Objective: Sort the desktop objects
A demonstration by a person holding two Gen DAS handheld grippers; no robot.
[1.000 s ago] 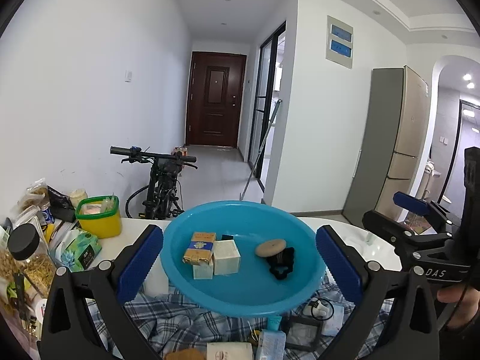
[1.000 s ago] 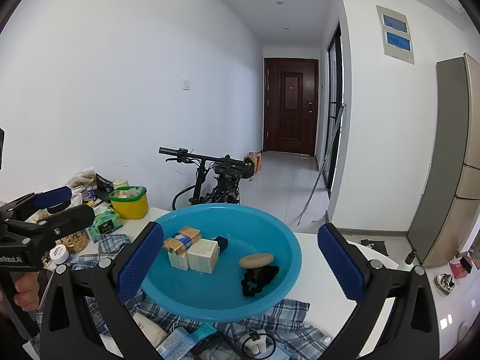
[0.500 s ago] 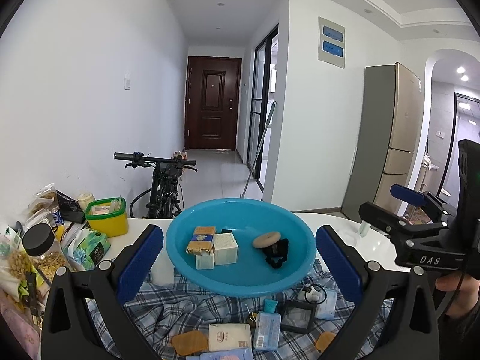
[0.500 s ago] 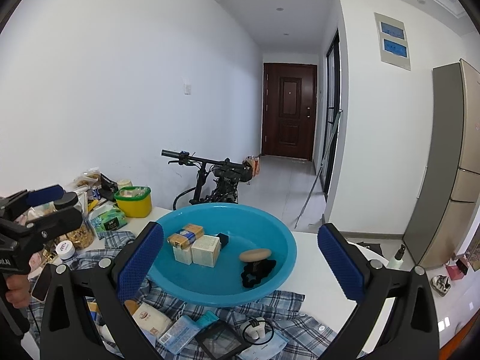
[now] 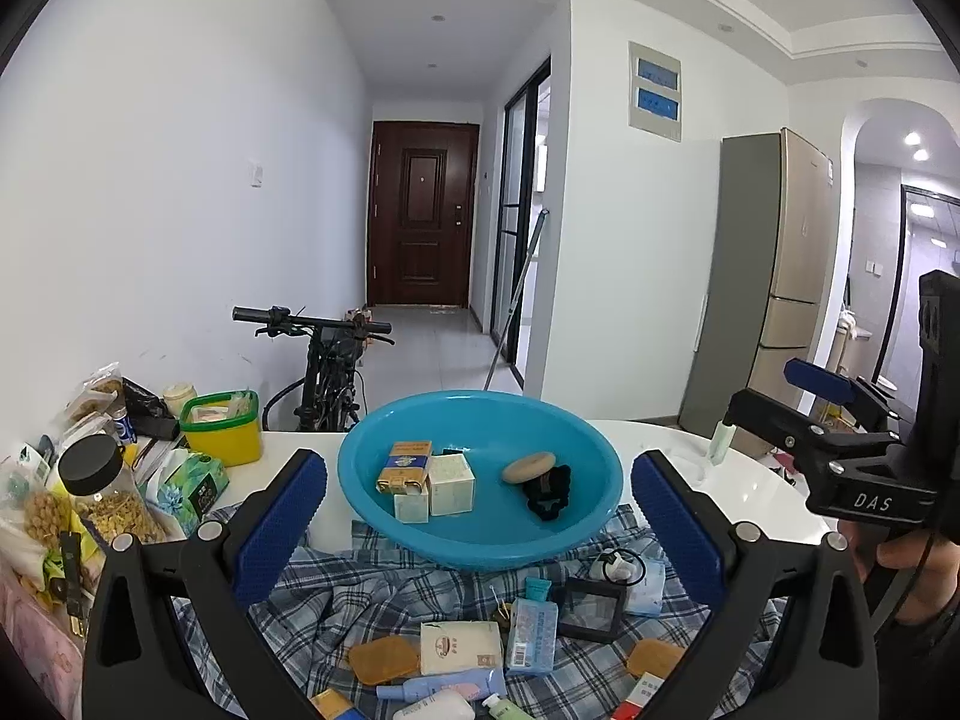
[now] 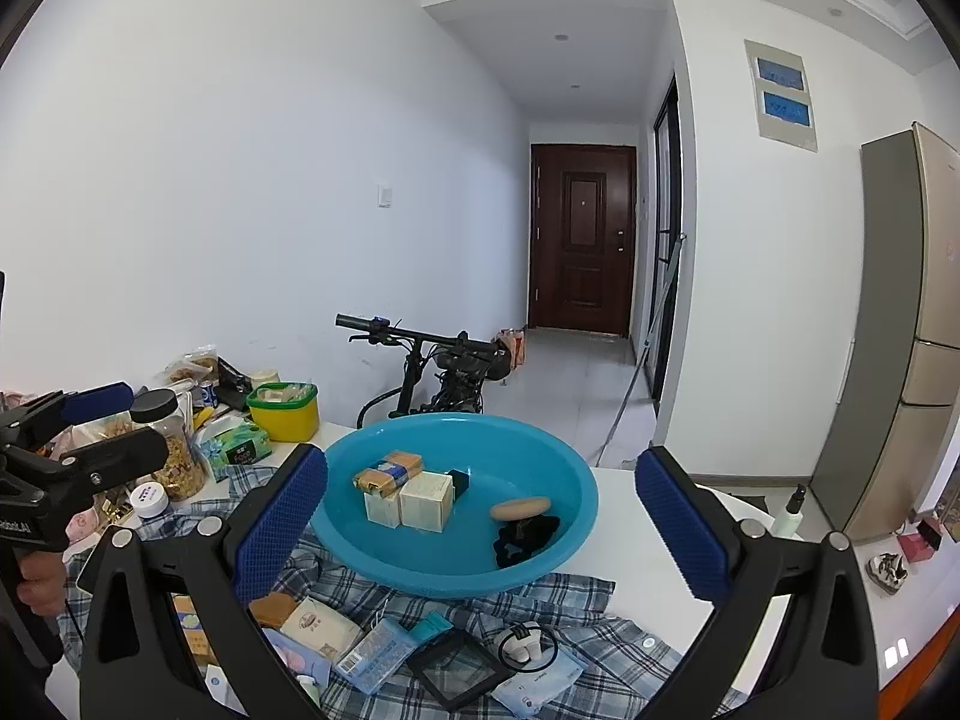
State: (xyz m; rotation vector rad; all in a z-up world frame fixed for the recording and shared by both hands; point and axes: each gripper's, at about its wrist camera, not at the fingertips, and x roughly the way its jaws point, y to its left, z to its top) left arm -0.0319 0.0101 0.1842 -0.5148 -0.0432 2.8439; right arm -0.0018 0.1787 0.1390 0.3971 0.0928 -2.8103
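**Both grippers spread and empty above the cluttered table**

Your round white table point(image 5: 744, 480) carries a rumpled blue plaid cloth point(image 5: 360, 606). On it sits the round blue plastic basin point(image 5: 594, 450), holding small cardboard boxes point(image 5: 451, 483), a tan oval disc point(image 5: 528, 468) and a black hair scrunchie point(image 5: 547, 495). Your left gripper point(image 5: 480, 534) and right gripper point(image 6: 480, 534) hang with fingers wide apart, gripping nothing. Loose packets point(image 5: 461, 648) lie on the cloth, near you.
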